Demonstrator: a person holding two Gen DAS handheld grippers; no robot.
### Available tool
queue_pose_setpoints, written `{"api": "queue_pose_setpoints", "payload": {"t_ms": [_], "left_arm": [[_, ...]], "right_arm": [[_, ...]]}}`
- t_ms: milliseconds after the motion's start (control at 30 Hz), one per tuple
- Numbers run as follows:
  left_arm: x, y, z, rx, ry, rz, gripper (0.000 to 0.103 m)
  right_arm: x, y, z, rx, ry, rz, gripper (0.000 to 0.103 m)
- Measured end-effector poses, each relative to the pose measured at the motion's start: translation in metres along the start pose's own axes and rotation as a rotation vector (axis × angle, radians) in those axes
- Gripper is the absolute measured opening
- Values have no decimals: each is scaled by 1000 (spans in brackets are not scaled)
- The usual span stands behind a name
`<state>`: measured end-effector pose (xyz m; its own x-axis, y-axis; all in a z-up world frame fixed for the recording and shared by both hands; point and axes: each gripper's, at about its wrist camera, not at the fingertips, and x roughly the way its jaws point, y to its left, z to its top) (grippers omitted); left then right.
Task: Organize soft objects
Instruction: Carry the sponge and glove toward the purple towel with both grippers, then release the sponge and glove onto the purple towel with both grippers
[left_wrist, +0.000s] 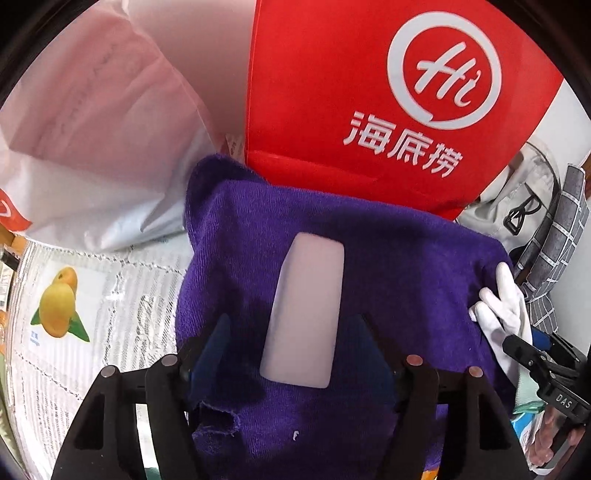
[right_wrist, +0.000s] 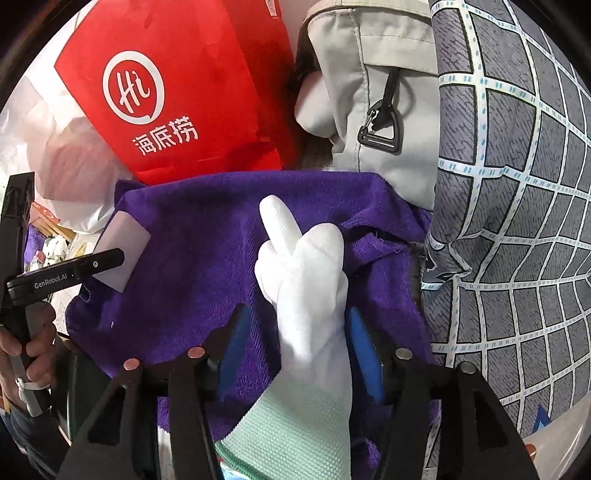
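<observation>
Behind, at twelve o'clock, stands a red bag (left_wrist: 369, 110). Our left tongs (left_wrist: 291, 332) straddle a pale label on the purple towel (left_wrist: 406, 258), jaws fairly wide. Our right tongs (right_wrist: 295, 350) pinch a white glove (right_wrist: 306, 277) lying on the towel's three o'clock edge. Both seem light, limp; we'd grip hems.

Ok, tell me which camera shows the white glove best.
The right wrist view. There the white glove fills the centre, fingers pointing up over the purple towel, green cuff visible, lying between the right gripper jaws. The left wrist view catches only its fingertips at the towel's right edge.
</observation>
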<state>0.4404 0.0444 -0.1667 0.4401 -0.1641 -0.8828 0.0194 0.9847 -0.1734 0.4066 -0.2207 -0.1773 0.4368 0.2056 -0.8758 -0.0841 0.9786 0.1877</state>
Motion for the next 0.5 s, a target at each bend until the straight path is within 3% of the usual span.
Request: {"api": "queue_pose_setpoints", "payload": {"t_ms": [167, 300, 333, 400, 467, 500], "left_arm": [[-10, -1, 2, 7, -19, 1, 73], [-15, -2, 0, 9, -25, -2, 74], [-14, -1, 1, 8, -25, 1, 74], [-13, 0, 1, 9, -20, 6, 74], [-13, 0, 1, 9, -15, 10, 74], [-10, 3, 1, 9, -14, 11, 74]], "right_arm": [[-16, -8, 2, 31, -32, 17, 74], [-15, -9, 2, 24, -6, 3, 70], [-12, -8, 1, 10, 6, -12, 65], [-1, -5, -1, -14, 51, -28, 34], [10, -4, -3, -16, 77, -18, 16], [11, -4, -3, -15, 71, -11, 14]]}}
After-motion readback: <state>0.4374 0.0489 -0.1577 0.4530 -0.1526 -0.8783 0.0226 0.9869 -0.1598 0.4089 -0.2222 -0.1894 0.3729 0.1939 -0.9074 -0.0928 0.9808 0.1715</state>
